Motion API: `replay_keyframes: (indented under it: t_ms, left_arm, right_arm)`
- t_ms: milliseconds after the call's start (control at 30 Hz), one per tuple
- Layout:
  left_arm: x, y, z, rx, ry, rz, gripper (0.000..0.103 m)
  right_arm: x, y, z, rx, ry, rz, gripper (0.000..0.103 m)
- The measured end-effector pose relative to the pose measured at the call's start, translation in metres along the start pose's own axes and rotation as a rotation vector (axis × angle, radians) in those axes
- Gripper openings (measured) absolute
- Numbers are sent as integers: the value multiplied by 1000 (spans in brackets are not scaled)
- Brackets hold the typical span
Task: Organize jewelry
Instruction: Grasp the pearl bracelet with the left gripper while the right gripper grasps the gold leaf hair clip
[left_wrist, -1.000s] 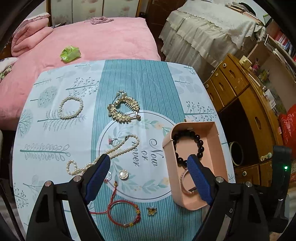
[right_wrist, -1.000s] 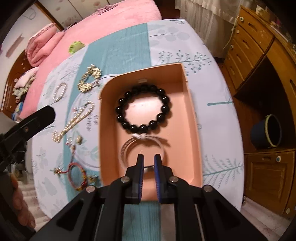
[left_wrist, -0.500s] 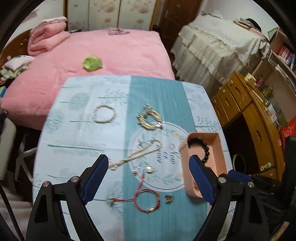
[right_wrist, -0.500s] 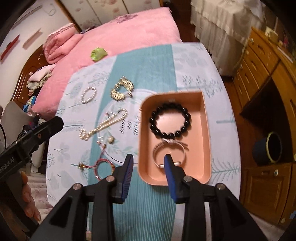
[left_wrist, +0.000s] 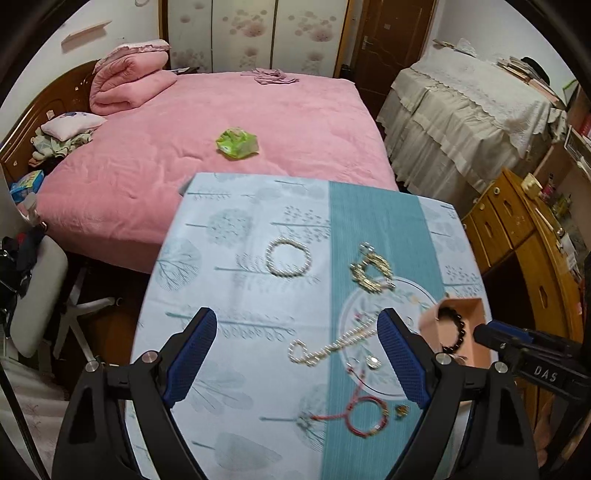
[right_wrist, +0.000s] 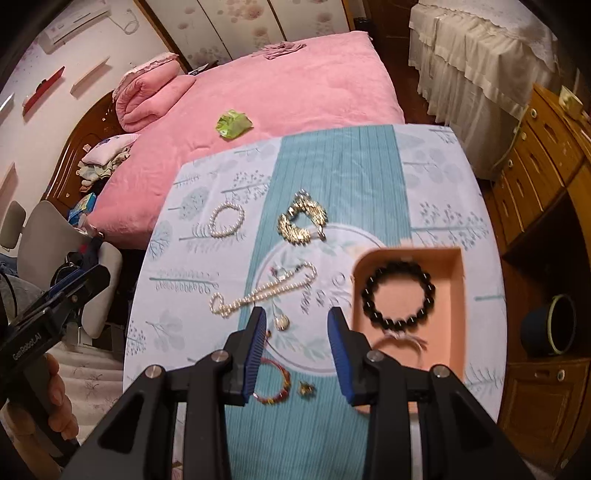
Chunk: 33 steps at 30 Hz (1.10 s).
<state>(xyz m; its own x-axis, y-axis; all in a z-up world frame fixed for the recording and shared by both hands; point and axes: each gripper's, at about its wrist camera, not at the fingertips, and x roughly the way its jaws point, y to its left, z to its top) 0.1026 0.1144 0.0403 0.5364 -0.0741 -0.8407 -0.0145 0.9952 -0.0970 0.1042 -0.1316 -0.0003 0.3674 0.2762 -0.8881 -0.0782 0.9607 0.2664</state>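
1. Left wrist view: the left tool (left_wrist: 297, 354) hangs spread wide and empty above the table (left_wrist: 229, 295); the pearl bracelet (left_wrist: 288, 257) lies toward the far edge.
2. Right wrist view: the right tool (right_wrist: 297, 345) is released, empty; the black bead bracelet (right_wrist: 398, 297) sits in the pink tray (right_wrist: 456, 295) near the table's right edge.

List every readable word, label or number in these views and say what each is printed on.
"DAS" – white letters on the right hand-held gripper, seen from the left wrist camera.
"GenRobot.AI" – on the left hand-held gripper, seen from the right wrist camera.
Script wording on the tablecloth beside the pink tray: too blurred to read.
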Motion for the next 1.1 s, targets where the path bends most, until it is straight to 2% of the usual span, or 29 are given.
replay_keyframes:
  t_ms: [200, 367, 467, 567, 733, 833, 900, 1100]
  left_arm:
    - [42, 22, 28, 22, 44, -3, 87]
    - [92, 32, 50, 56, 85, -12, 87]
    - [126, 34, 60, 85, 118, -35, 81]
    - [159, 35, 67, 102, 154, -54, 79]
    - [219, 38, 71, 125, 255, -33, 66]
    - [250, 43, 70, 92, 340, -31, 56]
    - [264, 46, 70, 55, 373, -50, 55]
    - [275, 45, 74, 24, 359, -56, 55]
  right_arm:
    - [21, 7, 30, -15, 9, -23, 35]
    - [54, 3, 55, -4, 55, -35, 35]
    - [77, -1, 68, 38, 87, -12, 35]
    - [102, -4, 80, 106, 109, 0, 35]
    - [144, -12, 97, 270, 155, 48, 35]
    - [167, -16, 105, 356, 185, 73, 35]
    - [180, -19, 108, 411, 202, 71, 35]
    - [210, -25, 112, 533, 239, 39, 35]
